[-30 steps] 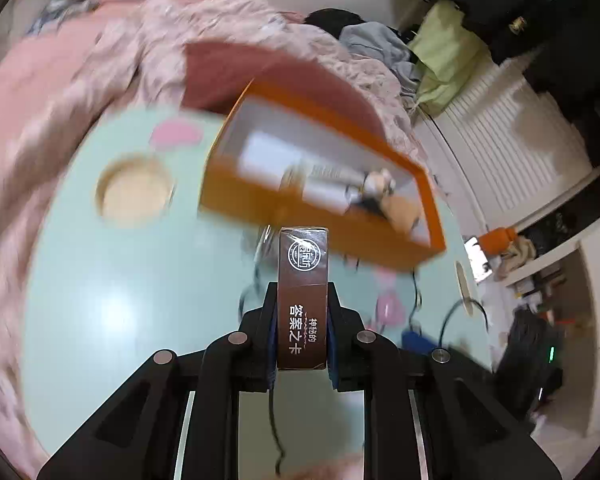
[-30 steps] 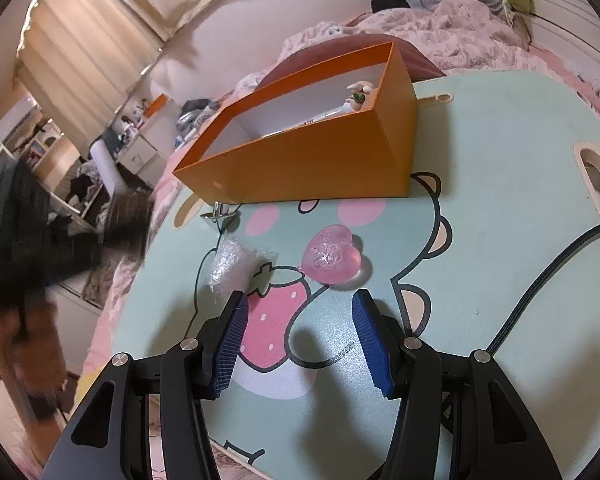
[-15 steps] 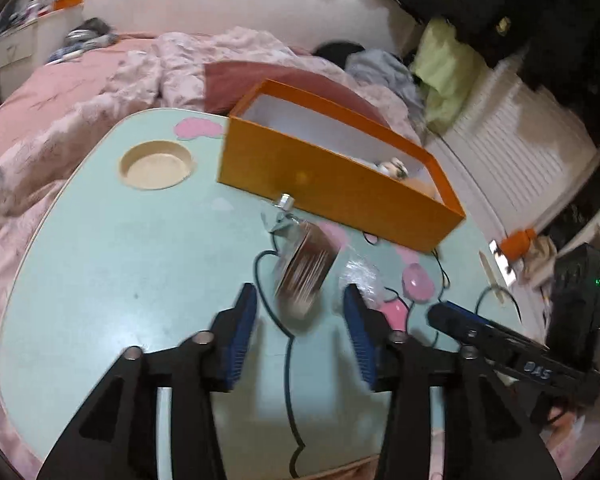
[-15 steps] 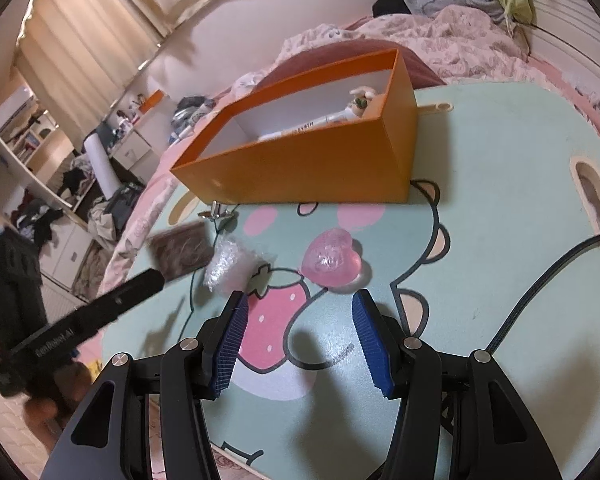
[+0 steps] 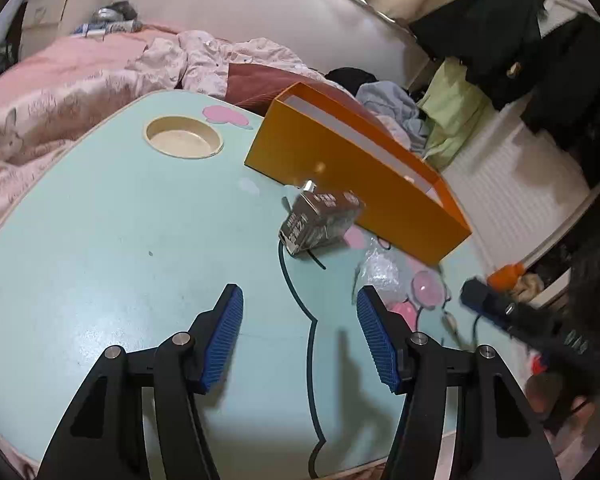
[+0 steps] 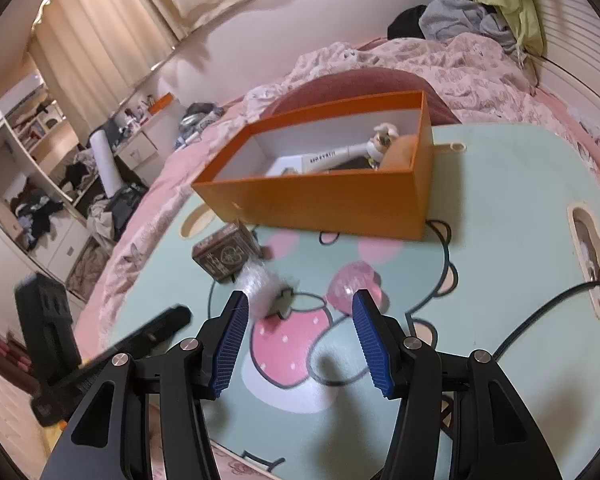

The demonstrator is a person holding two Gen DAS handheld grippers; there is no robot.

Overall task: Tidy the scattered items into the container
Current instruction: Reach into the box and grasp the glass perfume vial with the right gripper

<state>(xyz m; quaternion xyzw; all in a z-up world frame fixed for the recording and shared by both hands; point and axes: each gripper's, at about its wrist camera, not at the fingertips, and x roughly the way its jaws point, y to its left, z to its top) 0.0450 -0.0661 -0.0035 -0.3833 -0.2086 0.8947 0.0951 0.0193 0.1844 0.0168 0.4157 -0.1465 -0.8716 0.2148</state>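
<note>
An orange box (image 5: pixel 356 176) stands on the pale green table (image 5: pixel 100 240); in the right wrist view the orange box (image 6: pixel 324 200) holds a white tube and a small figurine. A dark brown card box (image 5: pixel 320 220) lies on the table against the orange box's front wall, also in the right wrist view (image 6: pixel 224 254). A clear plastic wrap (image 6: pixel 264 288) and a pink heart-shaped piece (image 6: pixel 352 286) lie near it. My left gripper (image 5: pixel 300 336) is open and empty, short of the card box. My right gripper (image 6: pixel 298 344) is open and empty, above the wrap and heart.
A round cup recess (image 5: pixel 184 142) sits at the table's far left. A black cable (image 6: pixel 540 320) runs over the right side of the table. Pink bedding (image 5: pixel 60 80) surrounds the table. A slot (image 6: pixel 592 256) is cut near the table's right edge.
My left gripper opened and let go of the dark brown card box, which dropped onto the table beside the orange box. The left gripper drew back. The right gripper moved slightly.
</note>
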